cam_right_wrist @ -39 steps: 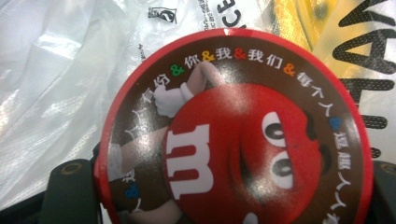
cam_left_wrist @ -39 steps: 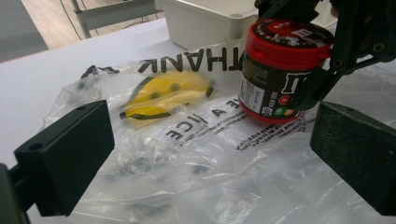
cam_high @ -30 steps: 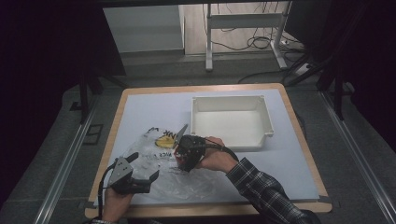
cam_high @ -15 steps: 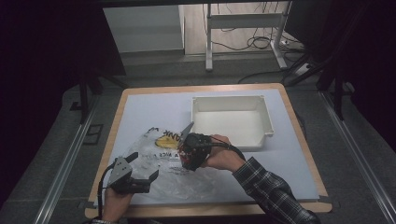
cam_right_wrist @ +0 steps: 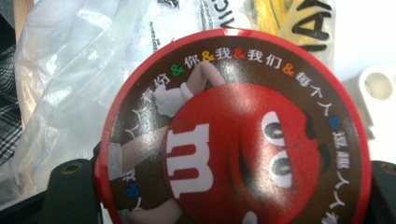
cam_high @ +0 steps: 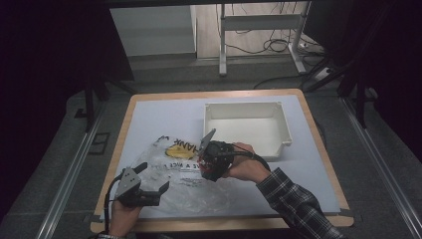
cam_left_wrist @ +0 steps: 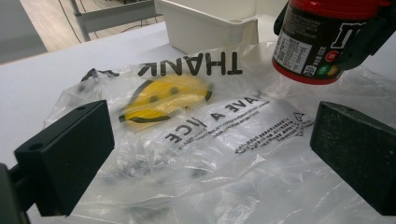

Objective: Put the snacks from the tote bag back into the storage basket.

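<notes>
So the right tool (cam_high: 211, 162) is clamped on a candy tub (cam_high: 213, 160), dark brown with red rims, jaws squeezing it from both sides, and it's held up off the surface (cam_high: 149, 114), hanging over the right part of the clear plastic bag (cam_high: 186, 172). In the right gripper view the tub's round red lid (cam_right_wrist: 233, 130) faces straight at the camera with a black jaw poking out on either side, so the tub sits square between them. The bag itself lies flat and crumpled on the near-left part of the surface, smiley face and lettering up. The left tool (cam_high: 149, 191) is down at the near edge of the bag with its jaws wide apart, nothing gripped; I think the bag plastic runs between them, but whether they actually touch it is hard to tell. The white tray (cam_high: 283, 124) sits far right, just beyond the tub.
</notes>
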The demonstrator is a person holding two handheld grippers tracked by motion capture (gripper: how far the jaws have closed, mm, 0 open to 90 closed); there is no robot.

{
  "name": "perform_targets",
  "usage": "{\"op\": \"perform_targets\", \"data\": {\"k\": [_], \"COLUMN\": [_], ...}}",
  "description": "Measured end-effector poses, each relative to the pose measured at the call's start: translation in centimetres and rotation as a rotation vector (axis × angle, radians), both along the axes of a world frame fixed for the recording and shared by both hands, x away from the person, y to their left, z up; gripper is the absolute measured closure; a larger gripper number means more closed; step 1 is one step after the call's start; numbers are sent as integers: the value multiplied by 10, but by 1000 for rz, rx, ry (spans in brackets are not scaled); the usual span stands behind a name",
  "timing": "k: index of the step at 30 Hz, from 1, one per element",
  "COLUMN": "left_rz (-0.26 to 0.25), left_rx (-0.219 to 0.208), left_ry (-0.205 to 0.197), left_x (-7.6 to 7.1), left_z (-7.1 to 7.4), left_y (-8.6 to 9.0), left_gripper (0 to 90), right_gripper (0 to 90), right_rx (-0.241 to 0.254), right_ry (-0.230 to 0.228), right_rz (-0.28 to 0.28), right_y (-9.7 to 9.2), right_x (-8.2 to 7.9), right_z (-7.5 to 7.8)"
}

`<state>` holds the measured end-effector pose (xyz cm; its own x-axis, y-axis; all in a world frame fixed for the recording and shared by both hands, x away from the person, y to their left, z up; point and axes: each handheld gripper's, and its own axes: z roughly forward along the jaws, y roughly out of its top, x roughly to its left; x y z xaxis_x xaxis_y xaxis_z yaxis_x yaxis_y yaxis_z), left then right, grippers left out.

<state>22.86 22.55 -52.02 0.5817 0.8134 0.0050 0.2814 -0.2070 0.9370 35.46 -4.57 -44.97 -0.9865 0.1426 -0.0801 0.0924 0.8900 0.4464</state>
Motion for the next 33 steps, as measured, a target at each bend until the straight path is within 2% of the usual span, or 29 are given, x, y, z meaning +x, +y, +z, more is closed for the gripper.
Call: {"op": "perform_targets", "data": {"k": [4, 16, 28, 33], "left_rz": [-2, -5, -11, -12], "left_rx": [1, 5, 1, 1], "left_ry": [-1, -5, -14, -16], "left_x": [0, 0, -1, -1], "left_z": [0, 0, 1, 1], "left_y": [0, -1, -2, -2], "left_gripper": [0, 0, 0, 0], "right_gripper": [256, 256, 256, 256], "right_rx": [8, 19, 20, 31], "right_ry": [9, -12, -10, -5], "right_rz": [-11, -12, -14, -38], "right_y": [-8, -25, -42, -48], "right_x": [2, 7, 18, 25], "right_z": [1, 9, 12, 16]}}
